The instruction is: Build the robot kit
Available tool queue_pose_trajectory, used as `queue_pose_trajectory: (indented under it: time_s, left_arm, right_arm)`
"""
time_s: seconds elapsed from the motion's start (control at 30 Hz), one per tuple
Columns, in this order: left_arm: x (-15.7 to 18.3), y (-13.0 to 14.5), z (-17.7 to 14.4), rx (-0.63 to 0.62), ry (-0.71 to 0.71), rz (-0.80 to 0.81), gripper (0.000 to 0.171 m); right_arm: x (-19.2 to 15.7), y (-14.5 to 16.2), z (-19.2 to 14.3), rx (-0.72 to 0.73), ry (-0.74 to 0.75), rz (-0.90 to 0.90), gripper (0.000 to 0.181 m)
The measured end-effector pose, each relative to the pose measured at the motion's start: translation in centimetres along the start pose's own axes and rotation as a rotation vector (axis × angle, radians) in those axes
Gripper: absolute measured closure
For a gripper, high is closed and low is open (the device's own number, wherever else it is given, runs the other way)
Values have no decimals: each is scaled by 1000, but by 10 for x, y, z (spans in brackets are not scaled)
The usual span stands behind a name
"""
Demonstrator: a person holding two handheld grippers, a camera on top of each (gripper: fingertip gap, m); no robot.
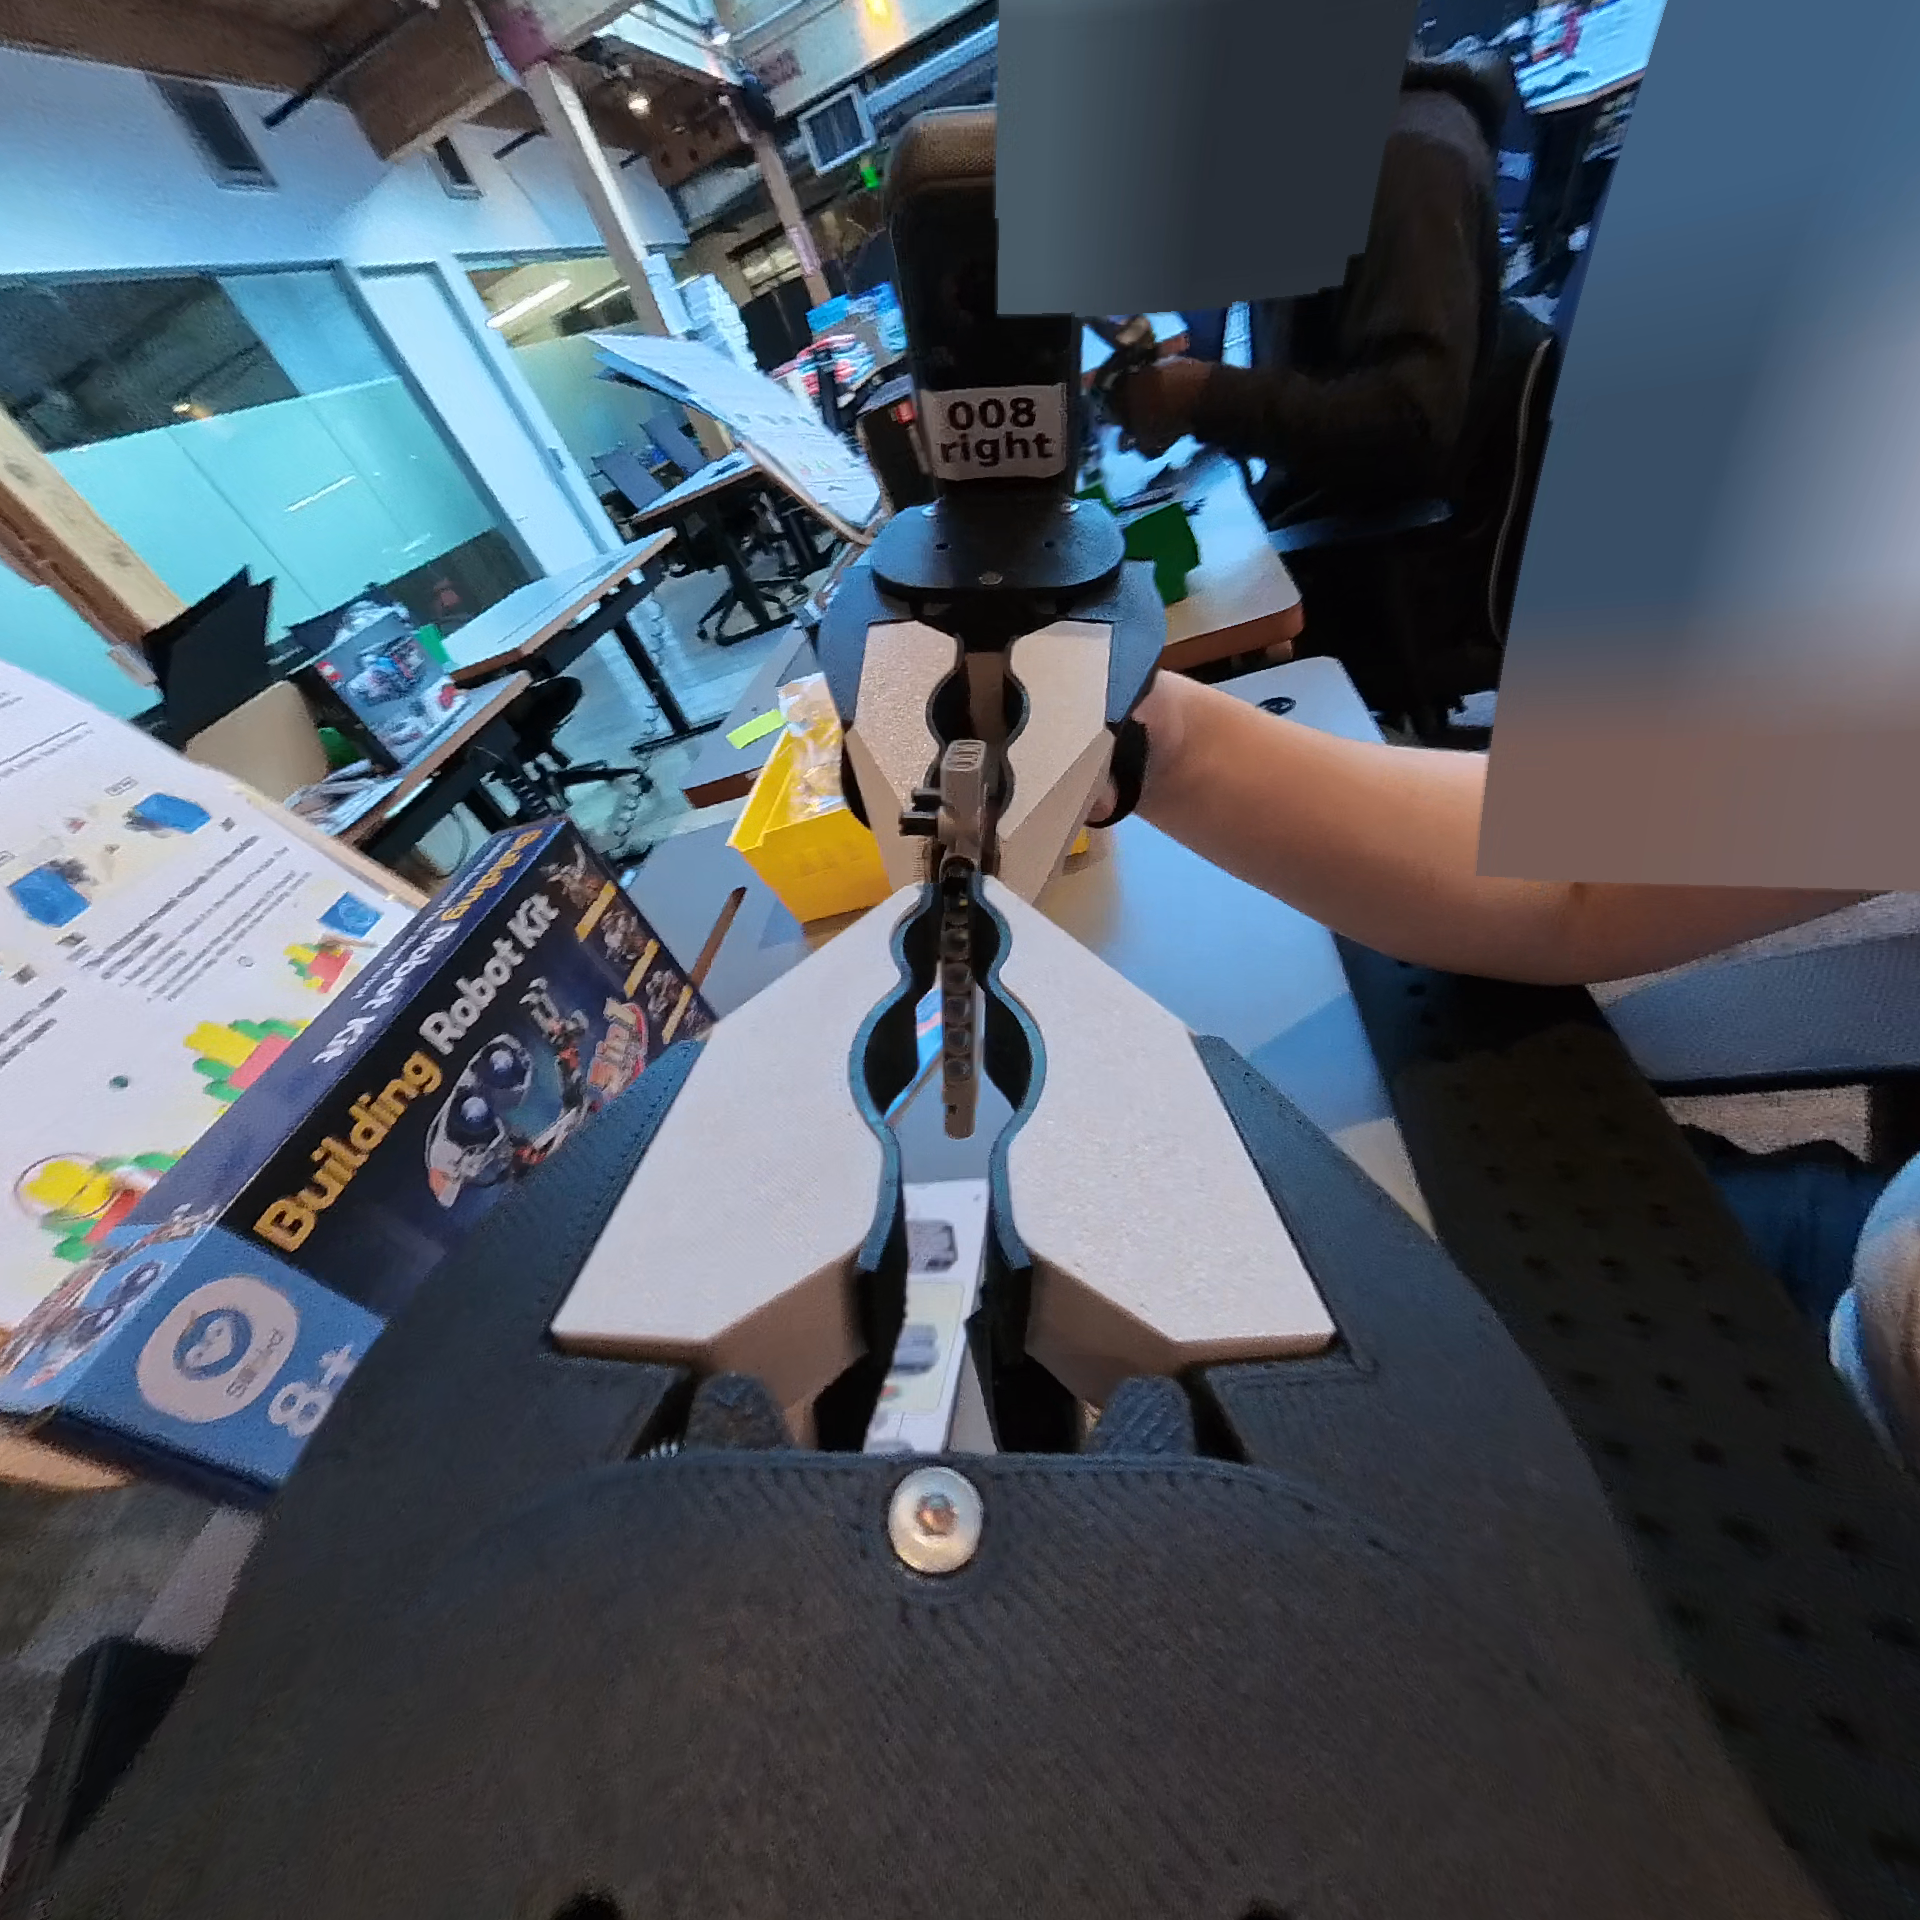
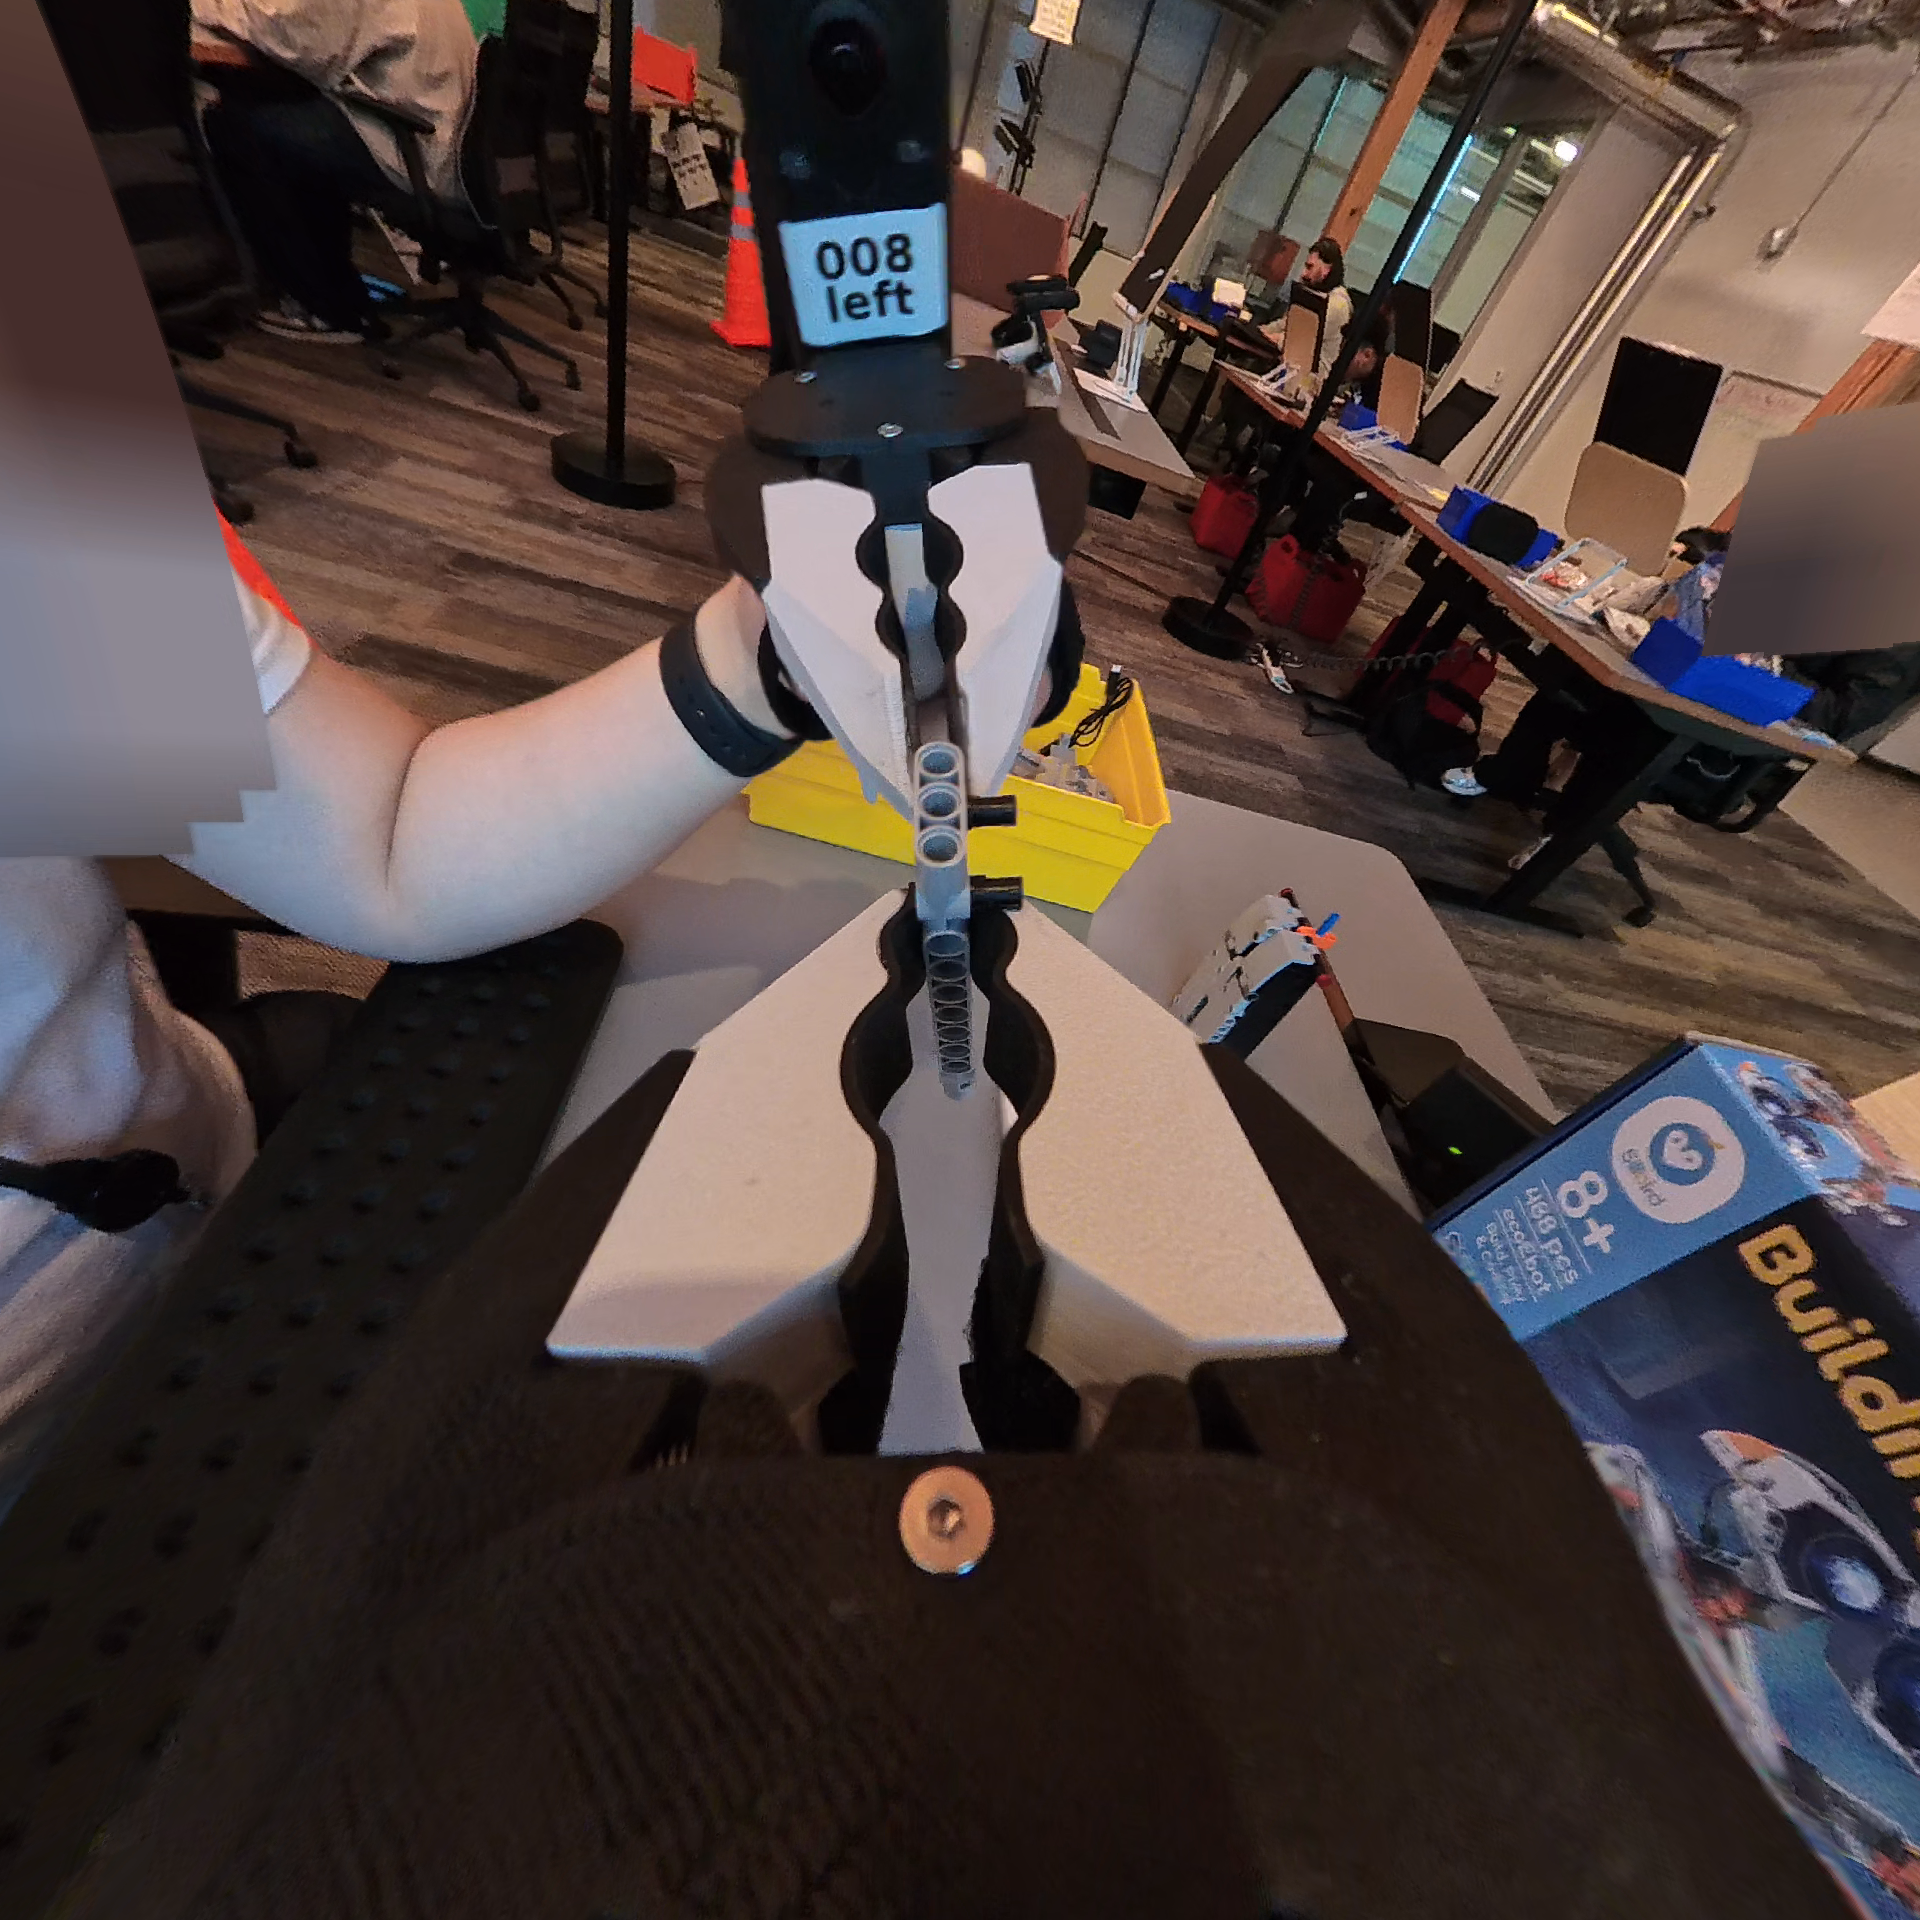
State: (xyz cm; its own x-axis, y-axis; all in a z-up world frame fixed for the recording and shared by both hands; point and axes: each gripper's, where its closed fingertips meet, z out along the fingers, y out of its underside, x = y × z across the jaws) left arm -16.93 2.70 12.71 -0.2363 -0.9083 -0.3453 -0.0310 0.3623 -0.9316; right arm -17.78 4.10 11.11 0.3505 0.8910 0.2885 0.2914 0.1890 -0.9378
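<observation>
My left gripper fills the front of the left wrist view, shut on a dark holed beam that runs along its fingers. My right gripper faces it tip to tip, shut on a grey holed beam. In the right wrist view the right gripper grips that grey beam, which carries two black pins on its side. The left gripper is opposite, and the dark beam shows between its fingers. The two beams meet end to end above the table.
A yellow bin of small parts stands behind the grippers. A blue kit box and an instruction sheet lie to one side. A partly built model and a black perforated mat are on the grey table.
</observation>
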Motion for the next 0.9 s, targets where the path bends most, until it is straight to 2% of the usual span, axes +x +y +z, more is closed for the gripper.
queue_pose_trajectory:
  time_s: [0.07, 0.13, 0.23, 0.3, 0.37, 0.4, 0.5, 0.57, 0.67, 0.8, 0.9]
  left_arm:
    - [-8, 15, -8, -73, -61, -34, 134]
    - [-10, 22, -16, -92, -85, -137, 127]
    - [7, 38, -23, -103, -24, -282, 130]
    - [14, 56, -29, -135, -52, -337, 139]
    - [22, 65, -36, -76, -85, -396, 154]
    - [25, 71, -41, -36, -119, -426, 167]
    - [47, 88, -58, 90, -147, -565, 167]
    - [56, 98, -70, 144, -189, -626, 167]
    - [67, 113, -82, 142, -238, -661, 167]
    - [77, 126, -88, 99, -303, -629, 167]
    - [80, 124, -91, 135, -309, -604, 167]
  right_arm:
    - [-2, -1, 5, 31, -52, 97, 174]
    - [2, -8, 11, 120, -88, 230, 175]
    - [5, -11, 28, 199, -162, 402, 175]
    - [-1, -4, 47, 183, -199, 448, 175]
    - [-19, 5, 68, 144, -259, 431, 175]
    - [-29, 8, 78, 131, -296, 423, 174]
    - [-50, 26, 95, 40, -366, 369, 172]
    - [-57, 36, 97, 9, -398, 359, 160]
    - [-55, 46, 93, -18, -416, 428, 157]
    - [-42, 49, 91, 2, -278, 398, 157]
    - [-64, 52, 103, 6, -360, 538, 152]
